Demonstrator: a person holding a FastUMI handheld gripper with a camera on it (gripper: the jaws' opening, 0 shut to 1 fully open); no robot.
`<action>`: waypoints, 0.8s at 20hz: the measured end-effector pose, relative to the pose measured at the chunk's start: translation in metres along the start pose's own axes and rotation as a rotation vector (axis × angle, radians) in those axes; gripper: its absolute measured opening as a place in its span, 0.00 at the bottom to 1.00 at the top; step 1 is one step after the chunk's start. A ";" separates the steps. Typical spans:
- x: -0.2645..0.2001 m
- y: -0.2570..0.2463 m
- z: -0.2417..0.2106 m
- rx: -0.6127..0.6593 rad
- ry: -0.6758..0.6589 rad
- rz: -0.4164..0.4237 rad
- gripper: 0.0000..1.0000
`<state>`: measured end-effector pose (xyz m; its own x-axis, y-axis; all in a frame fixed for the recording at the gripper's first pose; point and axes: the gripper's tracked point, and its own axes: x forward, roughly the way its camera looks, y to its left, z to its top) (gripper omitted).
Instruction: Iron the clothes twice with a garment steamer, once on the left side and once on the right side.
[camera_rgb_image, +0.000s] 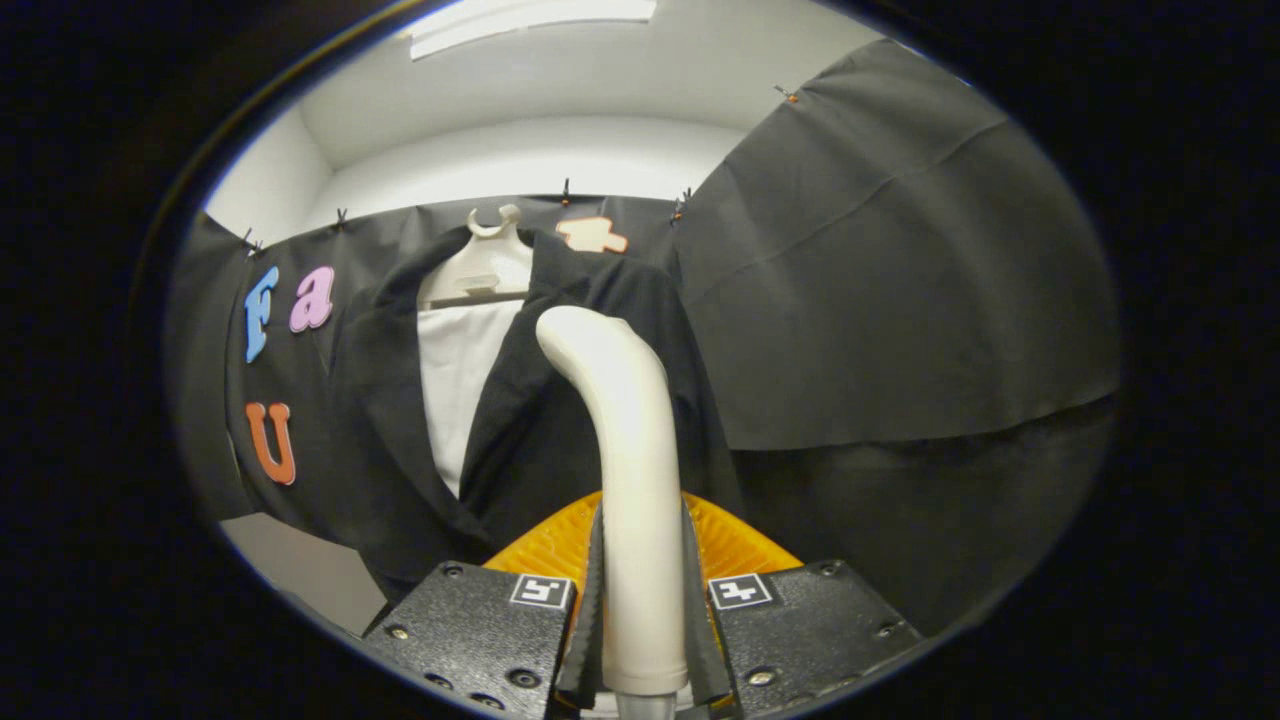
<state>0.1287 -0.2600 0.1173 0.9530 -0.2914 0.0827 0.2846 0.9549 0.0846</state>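
A cream-white garment steamer (625, 440) stands upright between my fingers, its curved head bent toward the clothes. My gripper (643, 590) is shut on the steamer's handle, both pads pressing its sides. Beyond it hangs a black jacket (540, 420) over a white shirt (460, 380) on a pale hanger (487, 262). The steamer head sits at the jacket's right lapel, near the shoulder; I cannot tell whether it touches the cloth. The lower part of the jacket is hidden behind my fingers.
Black cloth (880, 260) lines the booth behind and to the right of the clothes. A pale wall and ceiling with a light panel (530, 20) rise above it. A light strip of floor (300, 565) lies below the jacket's left side.
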 end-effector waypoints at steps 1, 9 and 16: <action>-0.003 -0.001 -0.009 -0.001 0.019 -0.007 0.37; -0.038 0.001 -0.076 -0.012 0.134 -0.074 0.37; -0.066 0.010 -0.135 -0.026 0.240 -0.132 0.37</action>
<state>0.0824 -0.2239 -0.0218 0.9039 -0.3946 -0.1650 0.4077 0.9116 0.0532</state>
